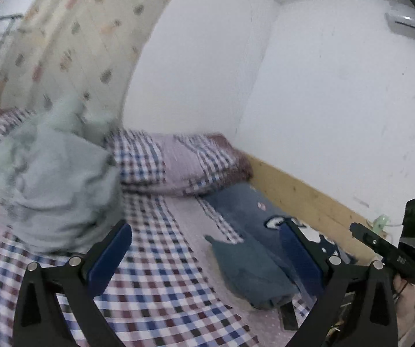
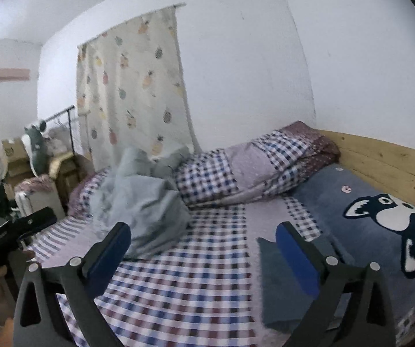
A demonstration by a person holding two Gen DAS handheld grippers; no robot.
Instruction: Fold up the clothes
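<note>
Crumpled pale-green garment (image 1: 54, 179) on checked bedsheet (image 1: 164, 289)

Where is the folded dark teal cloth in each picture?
Left wrist view: the folded teal cloth lies lower right of centre on the checked bed sheet, by the right fingertip.
Right wrist view: the folded teal cloth lies lower right, partly behind the right fingertip.
Shared landmark: the pale green clothes pile.
</note>
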